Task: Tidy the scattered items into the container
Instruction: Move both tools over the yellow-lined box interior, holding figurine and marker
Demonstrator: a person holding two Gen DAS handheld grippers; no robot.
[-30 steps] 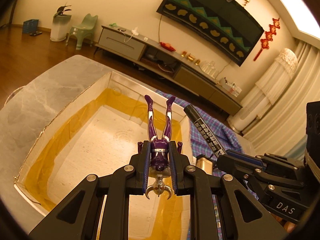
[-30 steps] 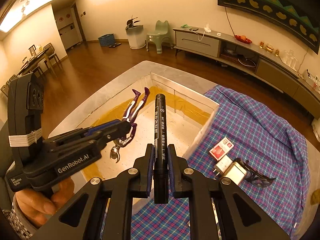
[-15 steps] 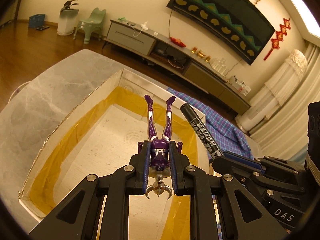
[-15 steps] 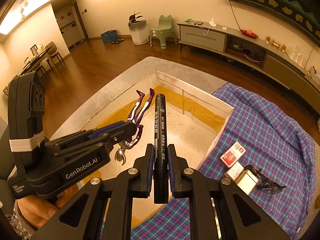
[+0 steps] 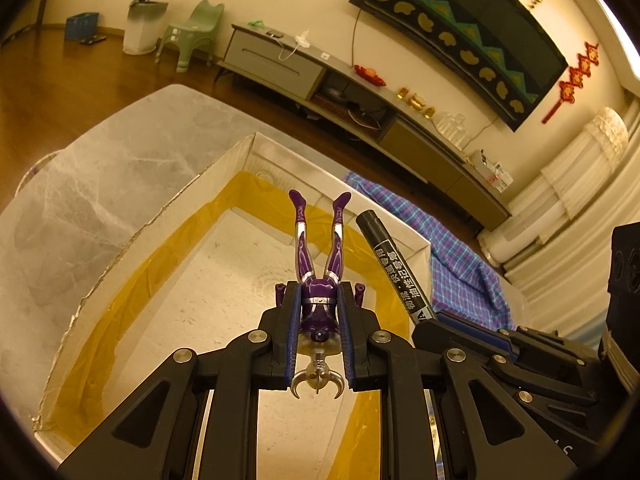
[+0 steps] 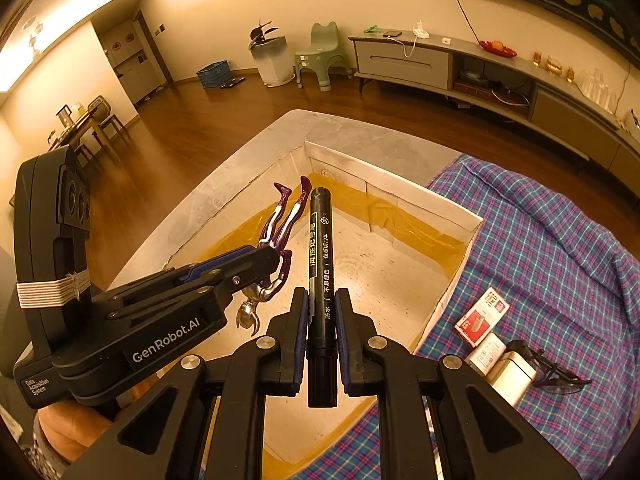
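Note:
My left gripper (image 5: pixel 319 300) is shut on a purple toy figure (image 5: pixel 319 268), held head-down with its legs pointing forward, above the white cardboard box (image 5: pixel 168 208) with yellow tape inside. My right gripper (image 6: pixel 321 300) is shut on a black marker (image 6: pixel 320 264), also held above the box (image 6: pixel 404 186). The marker (image 5: pixel 394 268) and the right gripper's body show at the right of the left wrist view. The left gripper (image 6: pixel 260 264) with the figure (image 6: pixel 280 236) shows at the left of the right wrist view.
A plaid cloth (image 6: pixel 560 248) covers the table to the right of the box. On it lie a red and white packet (image 6: pixel 482 316), a small white box (image 6: pixel 508 374) and dark glasses (image 6: pixel 556 372). Bare grey marble tabletop (image 5: pixel 80 184) lies left of the box.
Both grippers have moved forward over the box with their loads. The box has come closer and fills more of both views.

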